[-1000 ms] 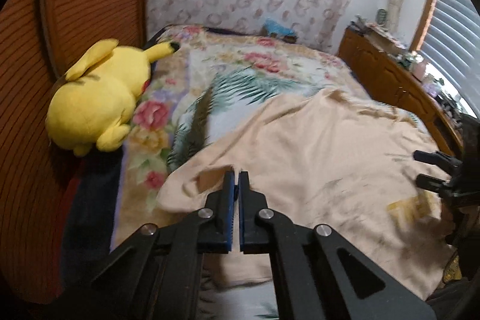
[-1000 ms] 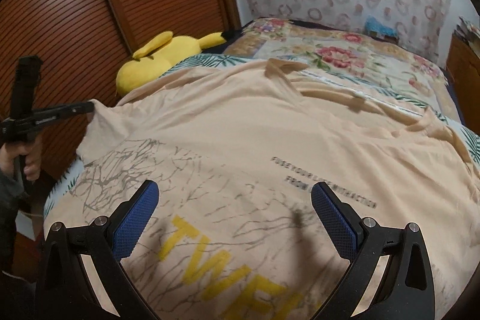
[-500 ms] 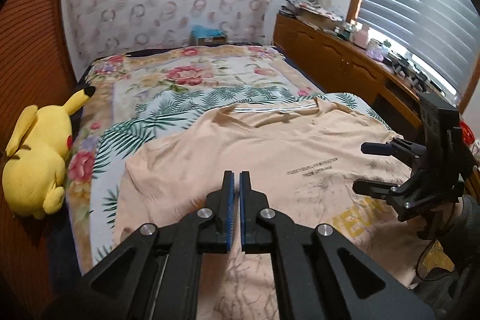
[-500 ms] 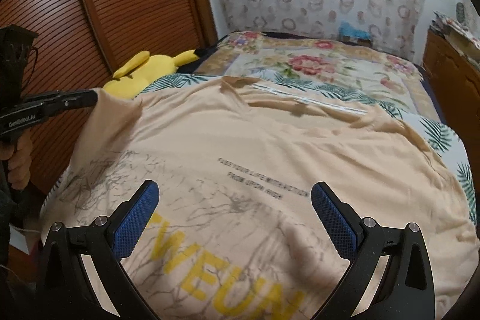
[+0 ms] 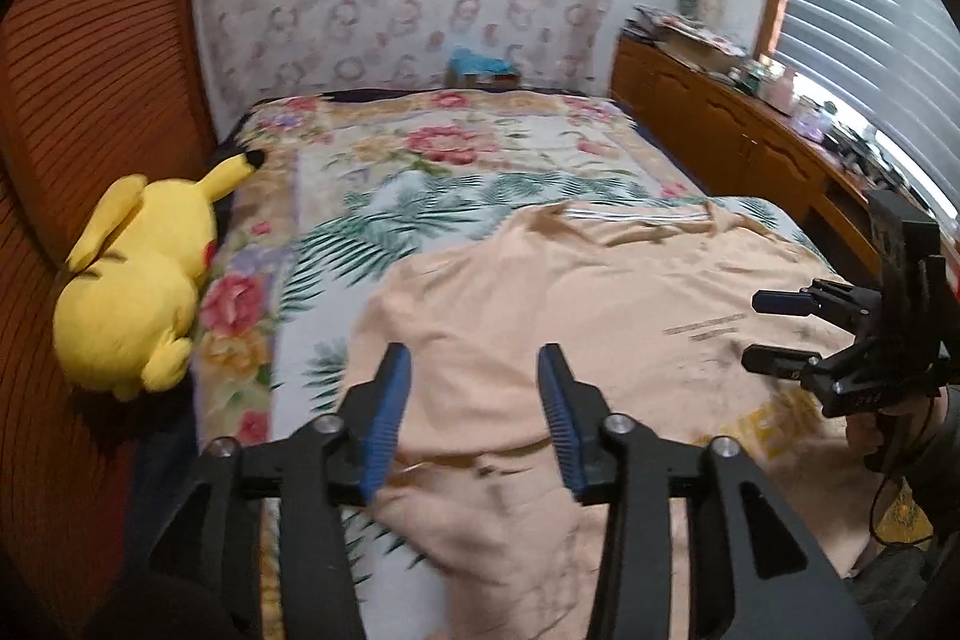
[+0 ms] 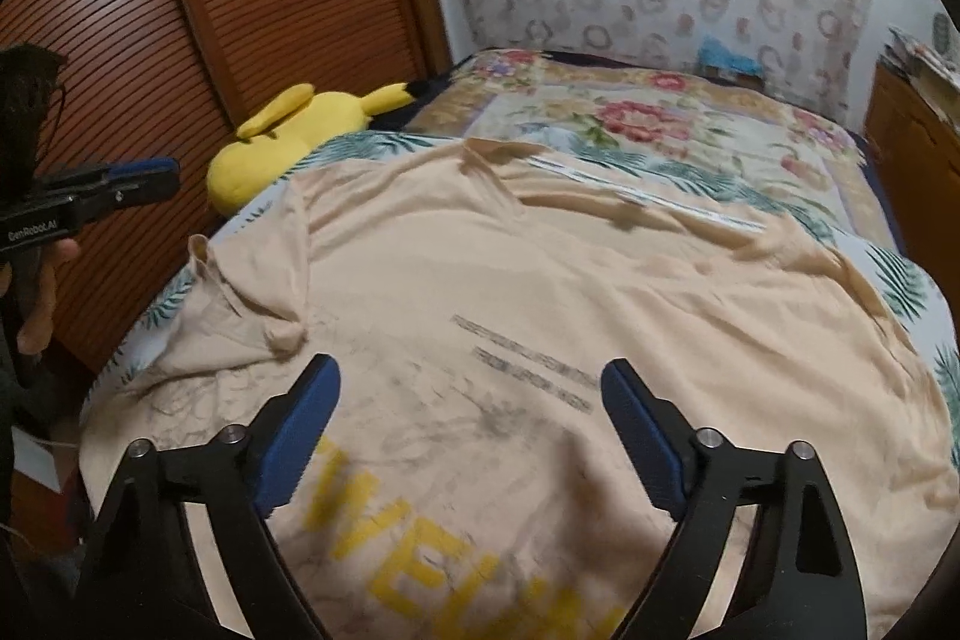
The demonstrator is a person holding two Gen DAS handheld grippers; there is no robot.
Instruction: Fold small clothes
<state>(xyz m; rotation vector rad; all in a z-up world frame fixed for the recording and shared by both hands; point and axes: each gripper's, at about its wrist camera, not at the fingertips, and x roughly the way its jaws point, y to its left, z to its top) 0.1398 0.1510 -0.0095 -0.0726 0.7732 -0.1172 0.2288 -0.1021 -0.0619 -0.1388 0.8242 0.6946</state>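
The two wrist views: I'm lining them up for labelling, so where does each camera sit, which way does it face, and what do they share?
Left wrist: on the left gripper, jaws opening, empty, over the T-shirt; right gripper and its hand at right.
Right wrist: on the right gripper, jaws closing, empty, over the print; left gripper and its hand at left.
Shared: T-shirt, bed, yellow plush.
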